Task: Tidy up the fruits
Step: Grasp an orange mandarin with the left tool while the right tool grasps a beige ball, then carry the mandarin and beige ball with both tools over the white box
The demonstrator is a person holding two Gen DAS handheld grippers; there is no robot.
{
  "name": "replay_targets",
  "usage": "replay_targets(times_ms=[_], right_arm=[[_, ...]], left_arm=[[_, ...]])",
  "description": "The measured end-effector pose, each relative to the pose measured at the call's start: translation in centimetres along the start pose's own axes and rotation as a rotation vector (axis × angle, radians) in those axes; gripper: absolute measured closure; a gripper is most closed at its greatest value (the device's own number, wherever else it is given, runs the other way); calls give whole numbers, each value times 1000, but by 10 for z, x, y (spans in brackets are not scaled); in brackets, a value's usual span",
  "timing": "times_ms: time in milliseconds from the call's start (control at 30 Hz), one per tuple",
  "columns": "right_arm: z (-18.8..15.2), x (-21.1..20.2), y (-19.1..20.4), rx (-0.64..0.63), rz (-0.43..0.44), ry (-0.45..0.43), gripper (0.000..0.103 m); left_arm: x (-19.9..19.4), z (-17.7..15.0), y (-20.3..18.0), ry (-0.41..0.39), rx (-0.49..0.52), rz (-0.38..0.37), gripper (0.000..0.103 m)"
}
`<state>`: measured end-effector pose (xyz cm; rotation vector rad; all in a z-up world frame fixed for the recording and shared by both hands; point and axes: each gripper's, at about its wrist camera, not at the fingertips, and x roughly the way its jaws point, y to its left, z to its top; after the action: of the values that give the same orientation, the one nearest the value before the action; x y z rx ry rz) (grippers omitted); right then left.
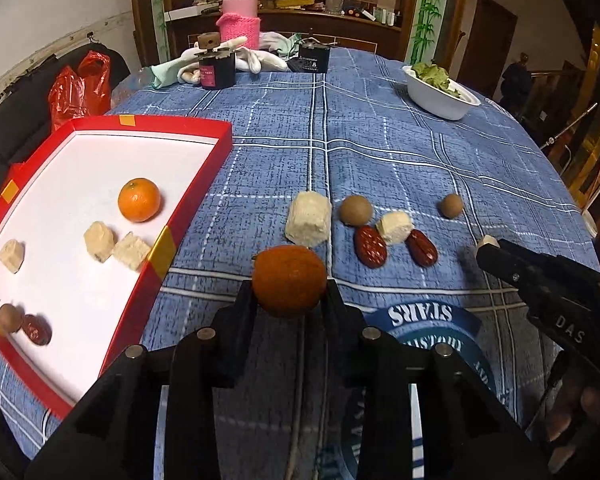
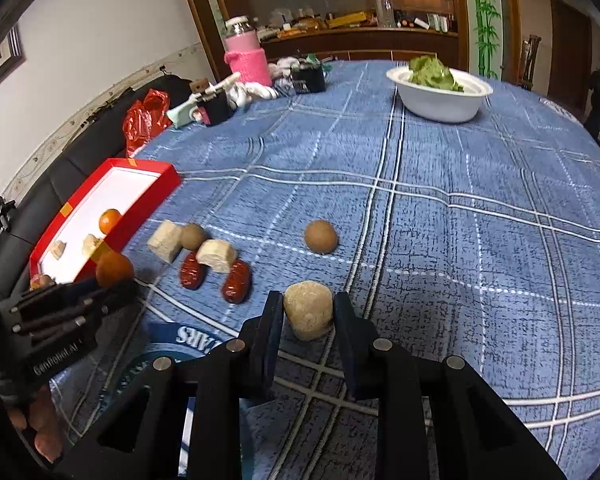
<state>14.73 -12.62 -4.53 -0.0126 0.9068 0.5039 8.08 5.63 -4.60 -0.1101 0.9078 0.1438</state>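
Gripping a mandarin orange (image 1: 289, 280), the left gripper (image 1: 290, 300) has both black fingers pressed against the fruit's sides, holding it just above the blue checked tablecloth (image 1: 380, 128). The right gripper (image 2: 308, 316) is likewise clenched, on a pale beige cake block (image 2: 309, 314) pinched between its two fingers.

To the left lies the red-rimmed tray (image 1: 196, 122) with a white floor. Its near right edge stands just beside the held orange, and its left part runs past the table's edge. Inside are a second orange (image 1: 139, 200), three pale blocks, a brown longan (image 1: 9, 317) and a red date (image 1: 37, 329), with a broad bare patch of white toward the far corner.

Loose on the cloth ahead of the left gripper sit a large pale block (image 1: 309, 219), a longan (image 1: 355, 210), a smaller block (image 1: 394, 227) and two red dates (image 1: 371, 246), all clustered and partly touching. Another longan (image 1: 451, 205) lies apart to the right.

Beyond this cluster the cloth is open up to a white bowl of greens (image 1: 440, 94) near the far right edge and a pink-sleeved jar (image 1: 239, 16), a dark jar (image 1: 217, 70) and white cloths along the far edge.
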Motion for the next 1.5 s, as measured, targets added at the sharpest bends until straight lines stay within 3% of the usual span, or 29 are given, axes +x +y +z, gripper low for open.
replay_targets(times_ms=[500,933,1500], right_arm=[[-30,-42,16,-11,-33,-75,77],[-40,-45,38,-34,-9,-82,77],[-42,-46,79,-120,56,-75,77]], left_arm=[[-10,-11,-15,-41,7,19,73],[-18,-13,-10,-60,-7,53,73],[-28,-17,21,-54,-102,111,73]])
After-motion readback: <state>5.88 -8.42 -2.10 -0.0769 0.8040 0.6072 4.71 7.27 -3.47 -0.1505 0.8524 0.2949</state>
